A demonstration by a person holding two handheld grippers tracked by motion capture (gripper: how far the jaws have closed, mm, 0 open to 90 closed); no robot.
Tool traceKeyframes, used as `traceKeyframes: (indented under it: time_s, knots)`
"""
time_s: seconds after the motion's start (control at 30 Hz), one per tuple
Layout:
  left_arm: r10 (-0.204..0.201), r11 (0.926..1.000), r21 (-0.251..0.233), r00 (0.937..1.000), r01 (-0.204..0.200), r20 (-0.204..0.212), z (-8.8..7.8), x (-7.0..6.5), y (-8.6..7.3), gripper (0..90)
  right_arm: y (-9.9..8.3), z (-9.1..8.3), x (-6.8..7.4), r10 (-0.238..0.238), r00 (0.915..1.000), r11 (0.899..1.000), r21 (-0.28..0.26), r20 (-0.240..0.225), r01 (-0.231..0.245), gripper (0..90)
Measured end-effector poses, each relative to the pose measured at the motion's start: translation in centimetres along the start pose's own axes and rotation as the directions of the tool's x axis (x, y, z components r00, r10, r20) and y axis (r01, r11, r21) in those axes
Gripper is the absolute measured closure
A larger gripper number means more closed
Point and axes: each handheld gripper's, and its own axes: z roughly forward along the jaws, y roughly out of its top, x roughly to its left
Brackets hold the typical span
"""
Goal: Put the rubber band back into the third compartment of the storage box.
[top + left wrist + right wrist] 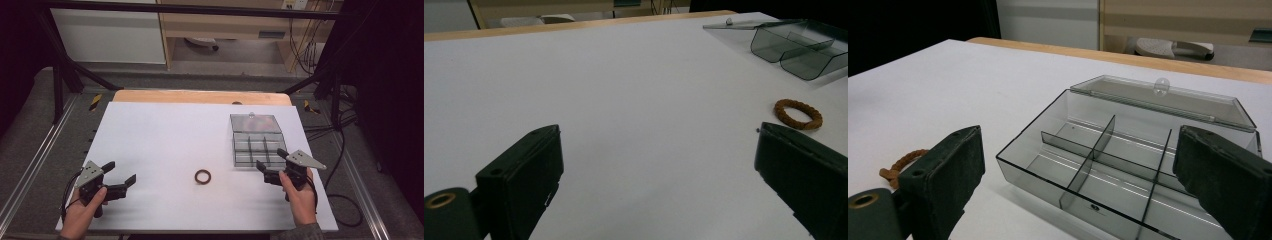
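High view showed the brown braided cord ring (202,176) lying on the white table (165,135) between my grippers, nearer my right gripper (270,164), whose jaws stood apart. Left gripper view put it ahead-right of my left gripper (659,175), jaws apart; right gripper view showed the open smoky clear plastic compartment box (1128,155) just ahead.

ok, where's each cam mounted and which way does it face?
High view: above the person's side of the table, looking forward and down; both hands show, with the left gripper and right gripper.
Left gripper view: rides the left gripper, low over the white table, toward the braided brown ring; its own open fingers show.
Right gripper view: rides the right gripper, facing the open clear divided box; its own open fingers show.
Shared: ring and box show in all three.
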Motion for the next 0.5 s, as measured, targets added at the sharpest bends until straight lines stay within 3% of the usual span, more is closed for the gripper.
traceKeyframes:
  time_s: [0.27,0.5]
  knots:
    - [0.013,0.9998,0.016,0.9999,-0.013,0.001,0.1,-0.1,-0.1,5.1,1.3,0.3,1.9,-0.047,0.9982,0.999,-0.004,-0.037,0.047,6.0]
    - [0.016,0.9992,0.035,0.9996,-0.016,0.021,0.4,-0.4,0.0,5.1,2.4,2.0,4.6,-0.096,0.9891,0.995,-0.004,-0.112,0.096,4.9]
